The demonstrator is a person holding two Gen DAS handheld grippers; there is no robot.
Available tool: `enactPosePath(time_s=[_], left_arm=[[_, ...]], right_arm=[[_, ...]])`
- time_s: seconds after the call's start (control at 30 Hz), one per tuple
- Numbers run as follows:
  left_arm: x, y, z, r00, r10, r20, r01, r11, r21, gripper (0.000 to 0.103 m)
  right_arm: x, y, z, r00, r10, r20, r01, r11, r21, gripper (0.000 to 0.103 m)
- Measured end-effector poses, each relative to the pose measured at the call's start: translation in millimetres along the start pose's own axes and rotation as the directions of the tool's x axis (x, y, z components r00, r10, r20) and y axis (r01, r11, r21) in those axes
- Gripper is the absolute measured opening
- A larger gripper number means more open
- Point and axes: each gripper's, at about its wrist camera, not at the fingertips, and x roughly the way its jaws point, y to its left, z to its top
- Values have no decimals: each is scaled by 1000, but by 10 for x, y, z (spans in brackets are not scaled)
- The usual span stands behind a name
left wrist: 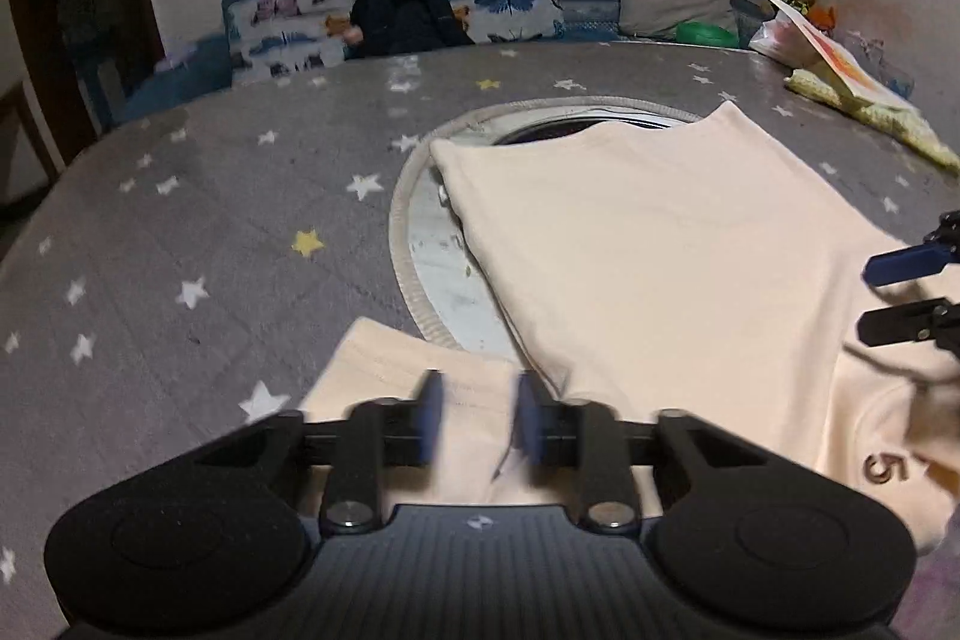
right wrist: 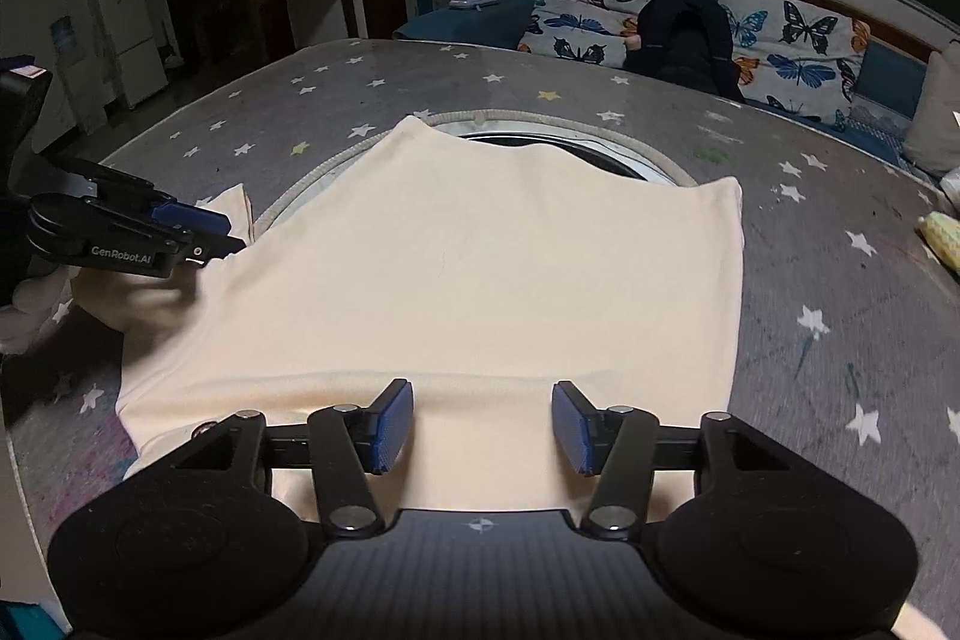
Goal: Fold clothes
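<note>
A cream T-shirt [left wrist: 660, 250] lies spread on the round table with the grey star-print cover [left wrist: 210, 232]; it also shows in the right wrist view [right wrist: 480, 280]. One sleeve [left wrist: 384, 364] lies out to the left. My left gripper [left wrist: 477, 418] is open, its blurred blue pads over the sleeve near the shoulder. It shows from the side in the right wrist view [right wrist: 210, 235], at the sleeve. My right gripper [right wrist: 483, 424] is open and empty over the shirt's near edge. Its fingertips enter the left wrist view [left wrist: 882, 298] at the right.
A round opening with a pale rim [left wrist: 414, 220] sits in the table's middle, partly under the shirt. A yellow-green cloth and a paper [left wrist: 852, 94] lie at the far right. A butterfly-print sofa [right wrist: 690, 22] with a dark garment stands behind the table.
</note>
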Motion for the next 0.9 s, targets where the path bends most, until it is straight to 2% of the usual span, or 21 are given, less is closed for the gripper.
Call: enactPosePath(time_s=[0.07, 0.2, 0.27, 0.37, 0.47, 0.5, 0.57, 0.63, 0.7, 0.8, 0.9], left_arm=[[-55, 102, -8, 999, -23, 27, 25, 998, -56, 7], [-384, 501, -64, 986, -19, 168, 55, 975, -215, 7], [-596, 726, -139, 969, 19, 247, 54, 956, -287, 7], [-918, 1060, -287, 929, 93, 359, 58, 919, -389, 7], [-1045, 1272, -532, 903, 130, 411, 76, 891, -447, 7], [-1049, 1330, -633, 901, 149, 407, 64, 883, -465, 7], [-964, 1403, -793, 918, 165, 361, 37, 870, -491, 7], [-779, 1463, -954, 948, 162, 274, 2, 859, -513, 7], [-645, 1482, -1034, 963, 168, 210, -37, 856, -516, 7], [-588, 1485, -1044, 964, 181, 193, -56, 853, -520, 7], [-584, 1474, -958, 960, 201, 197, -79, 864, -497, 7]], right_arm=[[-21, 8, -20, 1000, 0, 4, 0, 1000, 8, 55], [-97, 13, -35, 1000, -7, 23, 6, 1000, 19, 55], [-130, 7, -39, 999, -14, 29, 13, 1000, 21, 55], [-135, 5, -48, 999, -23, 31, 22, 999, 30, 56], [-125, 28, -69, 999, -28, 27, 27, 999, 34, 56], [-118, 43, -79, 999, -30, 25, 29, 999, 32, 56], [-113, 105, -94, 999, -43, 20, 43, 999, 7, 56], [-128, 205, -75, 999, -39, 24, 40, 999, -31, 56], [-156, 337, -35, 999, -24, 34, 26, 997, -76, 56], [-192, 573, 48, 998, 52, 45, -45, 989, -139, 55], [-163, 843, 110, 987, 155, 27, -147, 970, -195, 55]])
